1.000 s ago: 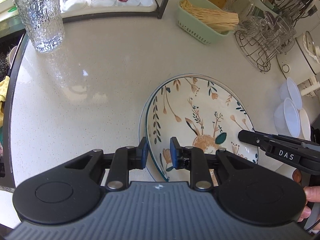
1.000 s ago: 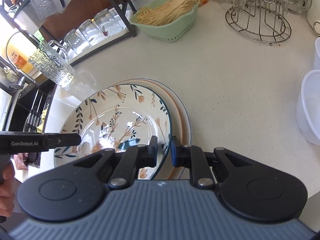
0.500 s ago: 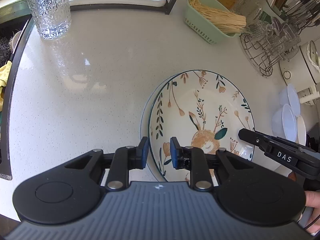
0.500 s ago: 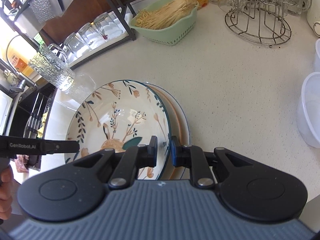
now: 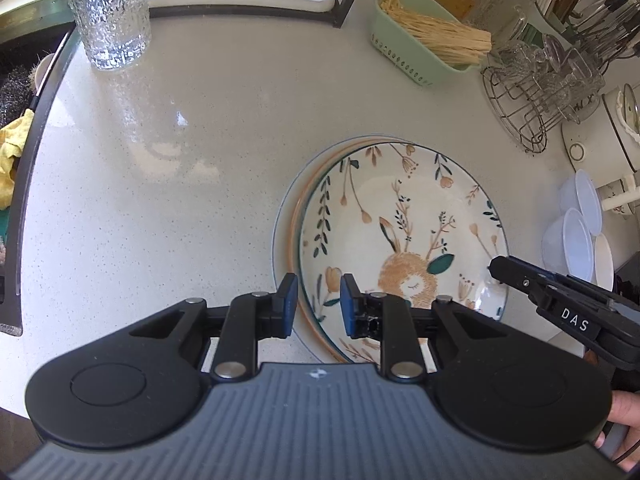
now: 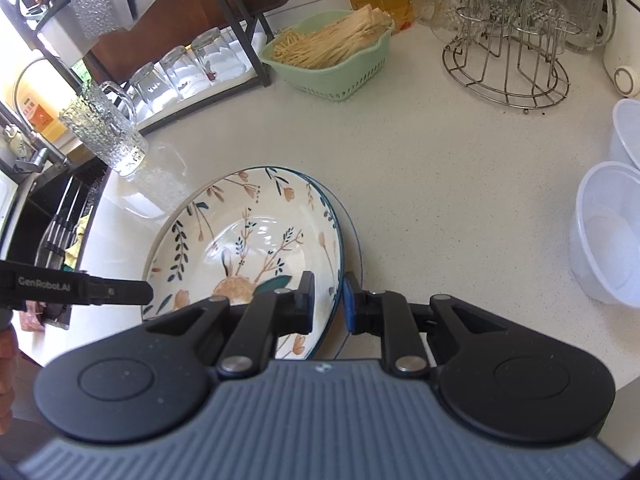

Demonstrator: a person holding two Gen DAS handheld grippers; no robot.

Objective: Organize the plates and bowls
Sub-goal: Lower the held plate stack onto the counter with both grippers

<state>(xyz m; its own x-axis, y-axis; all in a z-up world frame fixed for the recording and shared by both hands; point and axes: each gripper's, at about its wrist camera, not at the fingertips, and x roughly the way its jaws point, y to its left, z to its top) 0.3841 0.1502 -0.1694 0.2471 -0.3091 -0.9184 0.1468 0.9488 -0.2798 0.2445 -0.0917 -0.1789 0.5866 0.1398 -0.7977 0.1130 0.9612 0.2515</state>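
Floral plate: over the last second I have carried the floral plate (image 5: 404,236) across until it sits almost squarely over the plain plate (image 5: 289,216) beneath — earlier a wider crescent of the lower one showed, now only a thin one on my left side.

Height: from the right wrist view the floral plate (image 6: 248,240) looks tilted, its far-left rim higher than the rim in my right jaws; I cannot tell whether it already touches the plate under it.

Left gripper: the left gripper (image 5: 316,304) straddles the plate's near-left rim, one blue pad outside and one inside. The jaws stand narrowly parted, and I read them as pinching the rim, though the contact itself is hard to see.

Right gripper: the right gripper (image 6: 327,302) has the opposite rim between its pads in the same manner — the gap is small and the rim fills it.

Countertop: the stack lies on the pale speckled countertop (image 5: 168,184), well apart from the textured glass (image 5: 108,12) and the green basket (image 5: 420,44).

Bowls: the white plastic bowls (image 6: 608,232) stand off to my right, untouched as far as I can see.

Meaning for the task: I judge the plate stacking nearly finished; what remains is to level it, let it settle, then release both rims evenly so it does not slide off-centre.

Risk: a glazed rim held by two narrow pinches could slip if I release one side first.
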